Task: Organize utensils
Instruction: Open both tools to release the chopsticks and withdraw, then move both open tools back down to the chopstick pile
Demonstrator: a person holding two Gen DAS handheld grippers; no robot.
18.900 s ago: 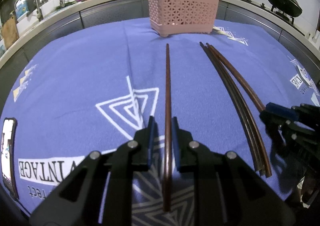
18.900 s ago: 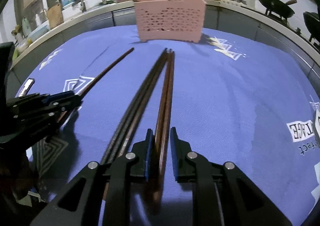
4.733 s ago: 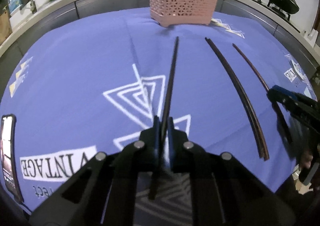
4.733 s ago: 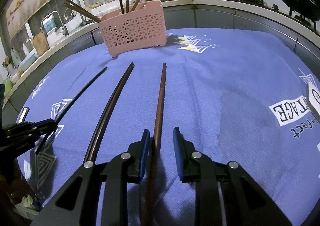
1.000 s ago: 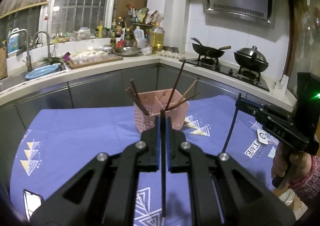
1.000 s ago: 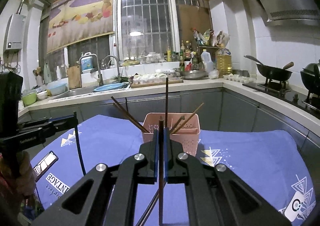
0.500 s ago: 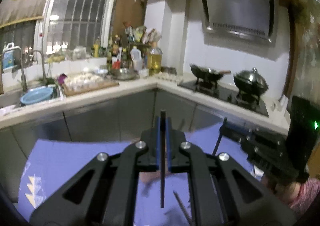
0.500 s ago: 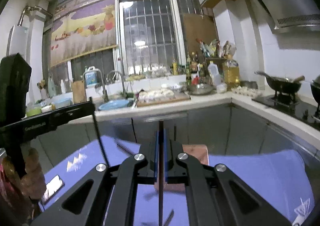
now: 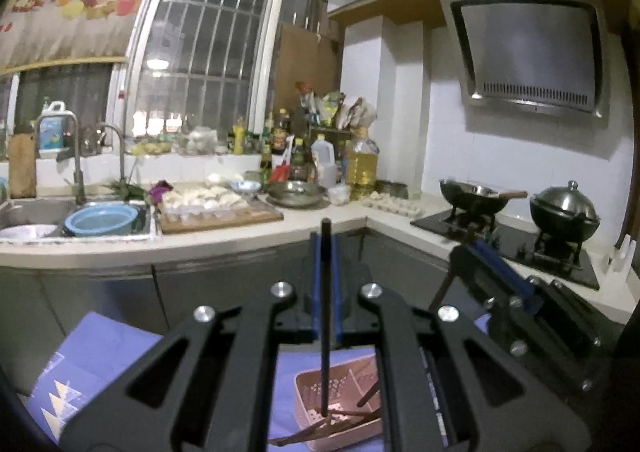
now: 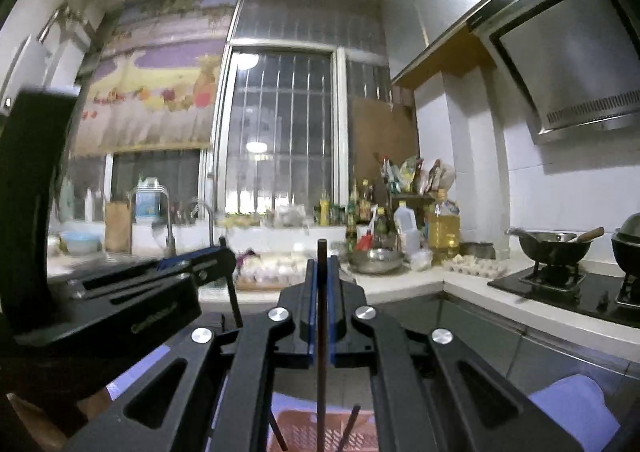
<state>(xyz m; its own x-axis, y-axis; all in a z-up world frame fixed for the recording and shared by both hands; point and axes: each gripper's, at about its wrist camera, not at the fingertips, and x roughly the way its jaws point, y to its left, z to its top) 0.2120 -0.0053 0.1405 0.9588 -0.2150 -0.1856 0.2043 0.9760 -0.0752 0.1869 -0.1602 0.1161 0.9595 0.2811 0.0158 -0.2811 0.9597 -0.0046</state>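
Both grippers pinch chopsticks upright above the pink basket (image 9: 340,384): left gripper (image 9: 325,252) holds a dark chopstick (image 9: 325,352) whose tip hangs inside the basket; right gripper (image 10: 321,276) holds a brown chopstick (image 10: 321,392) directly over it.

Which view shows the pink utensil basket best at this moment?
The left wrist view: the pink basket shows its rim, a divider, perforated floor and chopsticks lying inside, with the left gripper holding a chopstick above it. The right wrist view shows only a strip of basket at the bottom edge, between the gripper's arms.
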